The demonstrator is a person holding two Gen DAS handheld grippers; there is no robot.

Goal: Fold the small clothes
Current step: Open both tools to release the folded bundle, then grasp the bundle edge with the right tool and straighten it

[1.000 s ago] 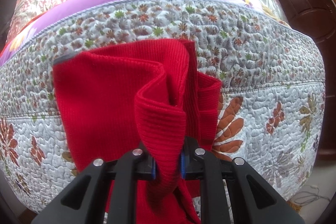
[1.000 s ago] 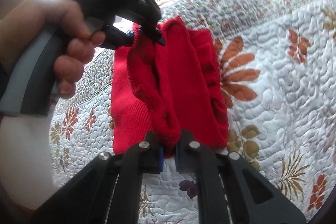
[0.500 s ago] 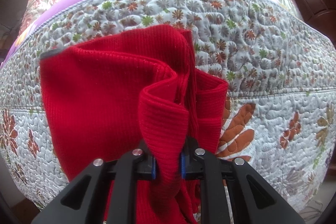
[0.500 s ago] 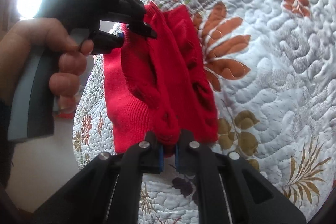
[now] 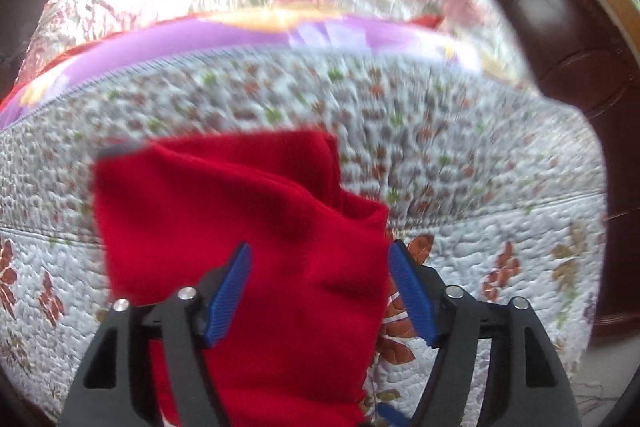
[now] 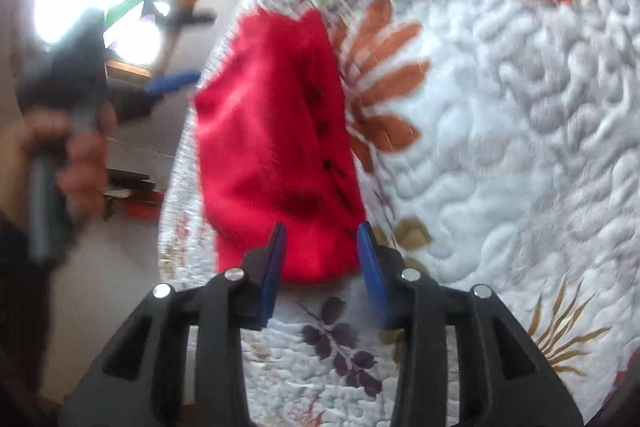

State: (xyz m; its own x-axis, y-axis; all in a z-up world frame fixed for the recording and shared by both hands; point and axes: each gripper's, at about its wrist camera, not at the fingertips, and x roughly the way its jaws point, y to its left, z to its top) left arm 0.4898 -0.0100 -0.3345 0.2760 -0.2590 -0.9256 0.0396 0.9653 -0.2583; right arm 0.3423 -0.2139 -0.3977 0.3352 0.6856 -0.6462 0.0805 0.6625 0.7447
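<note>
Both tools had let go since the earlier frame, so my left tool (image 5: 320,291) and right tool (image 6: 320,259) stood wide open, empty, over the red garment (image 5: 248,227) lying folded near the bed's (image 5: 480,187) front edge, best left undragged.

Matt red knit garment (image 5: 240,227), quilted cotton-look bedspread (image 5: 480,187) (puckered stitching)
</note>
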